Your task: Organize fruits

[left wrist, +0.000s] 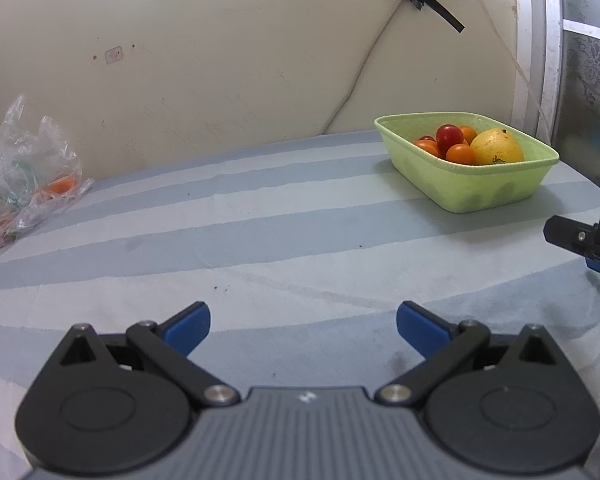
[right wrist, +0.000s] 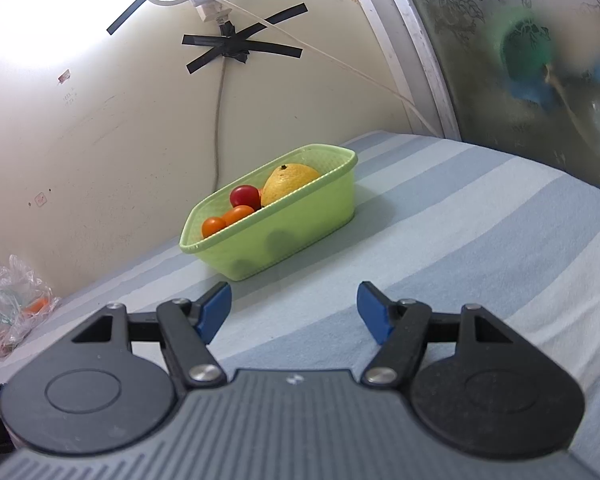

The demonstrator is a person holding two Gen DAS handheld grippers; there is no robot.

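A light green plastic basket (left wrist: 480, 192) (right wrist: 300, 232) stands on the striped cloth near the wall. It holds a yellow lemon (left wrist: 497, 147) (right wrist: 288, 182), a red cherry tomato (left wrist: 449, 136) (right wrist: 245, 196) and several orange cherry tomatoes (left wrist: 460, 154) (right wrist: 224, 220). My left gripper (left wrist: 303, 330) is open and empty, low over the cloth, well short of the basket. My right gripper (right wrist: 294, 312) is open and empty, just in front of the basket. Part of it shows at the right edge of the left wrist view (left wrist: 580, 240).
A crumpled clear plastic bag (left wrist: 32, 176) (right wrist: 16, 300) with something orange inside lies at the far left against the wall. A cable (left wrist: 364, 64) (right wrist: 219, 120) hangs down the wall behind the basket. A frosted glass pane (right wrist: 540, 60) bounds the right side.
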